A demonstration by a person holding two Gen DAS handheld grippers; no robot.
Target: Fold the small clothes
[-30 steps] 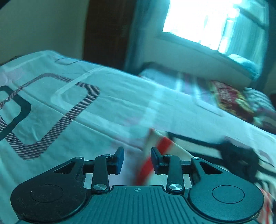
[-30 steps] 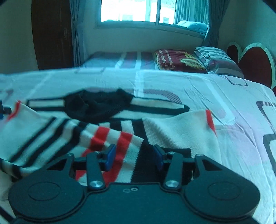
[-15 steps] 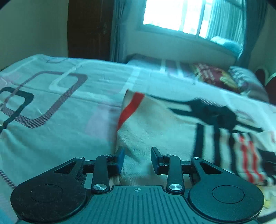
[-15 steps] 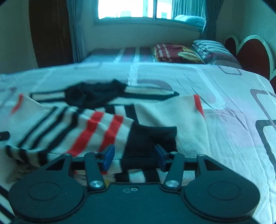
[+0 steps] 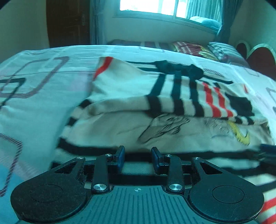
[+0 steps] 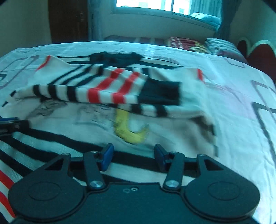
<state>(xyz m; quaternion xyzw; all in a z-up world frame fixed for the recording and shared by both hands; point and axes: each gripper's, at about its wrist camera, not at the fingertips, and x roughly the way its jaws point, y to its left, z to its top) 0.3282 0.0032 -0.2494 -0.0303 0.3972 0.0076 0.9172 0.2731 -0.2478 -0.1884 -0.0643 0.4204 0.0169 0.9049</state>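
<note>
A cream sweater (image 5: 120, 89) with black and red stripes and a black collar lies on the bed, also in the right wrist view (image 6: 107, 82). Both striped sleeves are folded across the chest over a printed drawing with a yellow mark (image 6: 127, 131). My left gripper (image 5: 138, 157) is open and empty over the sweater's black-striped lower hem. My right gripper (image 6: 133, 157) is open and empty over the same hem, further right. The left gripper's tip shows at the left edge of the right wrist view (image 6: 12, 122).
The bed sheet (image 5: 43, 82) is white with grey and black rounded-square patterns. Pillows (image 6: 219, 46) and a dark red blanket (image 5: 191, 49) lie at the far end by a red headboard (image 6: 260, 56). A window (image 5: 150, 6) and a dark door (image 5: 67, 22) stand behind.
Both grippers have drawn back from the folded sleeves toward the sweater's lower hem. The left view swung right onto the sweater. Both stay open.
</note>
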